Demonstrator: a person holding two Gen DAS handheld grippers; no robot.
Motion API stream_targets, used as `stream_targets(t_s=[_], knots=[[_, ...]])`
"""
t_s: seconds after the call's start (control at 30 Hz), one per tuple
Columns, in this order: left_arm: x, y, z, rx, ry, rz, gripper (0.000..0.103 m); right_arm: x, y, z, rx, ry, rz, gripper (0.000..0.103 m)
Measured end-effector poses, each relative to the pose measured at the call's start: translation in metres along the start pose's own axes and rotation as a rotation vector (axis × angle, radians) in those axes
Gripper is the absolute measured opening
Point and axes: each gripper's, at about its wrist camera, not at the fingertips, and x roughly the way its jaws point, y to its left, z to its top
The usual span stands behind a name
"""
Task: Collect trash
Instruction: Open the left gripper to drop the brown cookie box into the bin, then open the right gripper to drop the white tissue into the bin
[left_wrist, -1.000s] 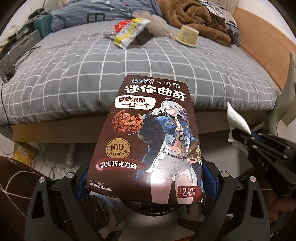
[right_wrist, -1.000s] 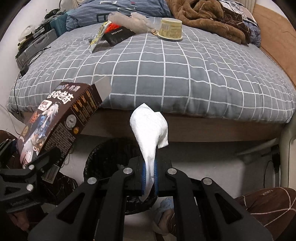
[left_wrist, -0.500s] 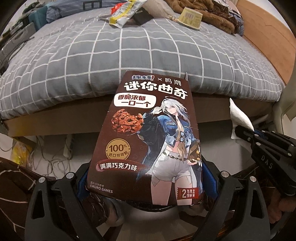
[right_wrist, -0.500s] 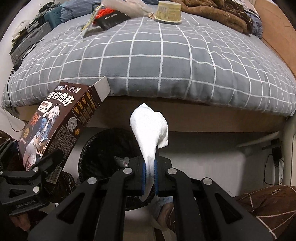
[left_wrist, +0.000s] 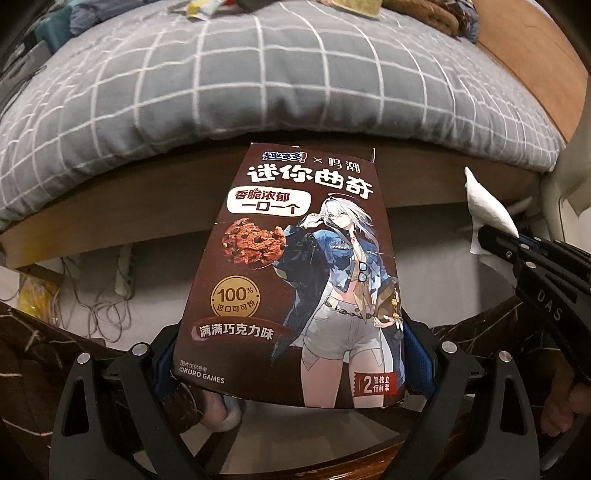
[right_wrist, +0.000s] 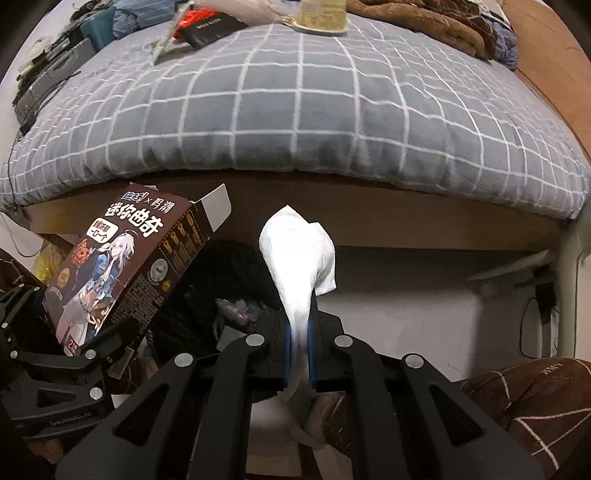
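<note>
- Left wrist view: left tongs (left_wrist: 288, 363) clamp a brown cookie box (left_wrist: 295, 273) — its top flap open.
- Right tongs (right_wrist: 300, 341) pinch crumpled white tissue (right_wrist: 299, 258) over a black-lined bin (right_wrist: 229, 280) — bed (right_wrist: 295, 122) beyond.

Both wrist views close, tilted steeply down at bed (left_wrist: 258, 92) edge; share cookie box (right_wrist: 110, 273), tissue (left_wrist: 487, 214).

You see a dark brown cookie box (left_wrist: 291, 273) printed with white lettering, a chocolate cookie and a white-haired figure in a blue jacket; its open flap is white inside. Your other gripper's blue pads (right_wrist: 289, 341) pinch a plain white tissue (right_wrist: 301, 266). The bedspread (right_wrist: 314, 110) is grey-blue with a white grid of lines. The bin liner (right_wrist: 229, 266) below is black. Your trousers (right_wrist: 524, 398) are dark brown, crossed by thin pale lines. The bed frame (left_wrist: 528, 48) is warm orange-brown wood.
</note>
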Motion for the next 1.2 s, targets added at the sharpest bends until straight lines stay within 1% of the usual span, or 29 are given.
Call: stream_targets(t_s=[0.13, 0.3, 0.6, 0.67, 0.77, 0.9, 1.2], knots=[[0.003, -0.002, -0.001, 0.024, 0.026, 0.0, 0.091, 0.002, -0.011, -0.006, 0.027, 0.01, -0.01, 0.006], [0.006, -0.005, 0.001, 0.054, 0.047, 0.008, 0.091, 0.004, -0.017, -0.01, 0.044, 0.012, -0.013, 0.006], [0.023, -0.012, 0.0, 0.071, 0.07, -0.006, 0.093, 0.004, -0.024, -0.008, 0.054, 0.015, -0.006, 0.006], [0.024, -0.015, 0.0, 0.084, 0.062, 0.009, 0.097, 0.003, -0.023, -0.009, 0.056, 0.015, -0.007, 0.006], [0.023, -0.016, 0.001, 0.091, 0.048, 0.023, 0.097, 0.003, -0.022, -0.009, 0.054, 0.015, -0.007, 0.006], [0.021, -0.013, 0.003, 0.07, 0.049, 0.021, 0.097, 0.005, -0.016, -0.007, 0.049, 0.016, -0.007, 0.006], [0.0, 0.008, 0.011, 0.009, -0.004, 0.024, 0.097, 0.002, 0.008, 0.001, 0.007, 0.001, 0.014, 0.006]])
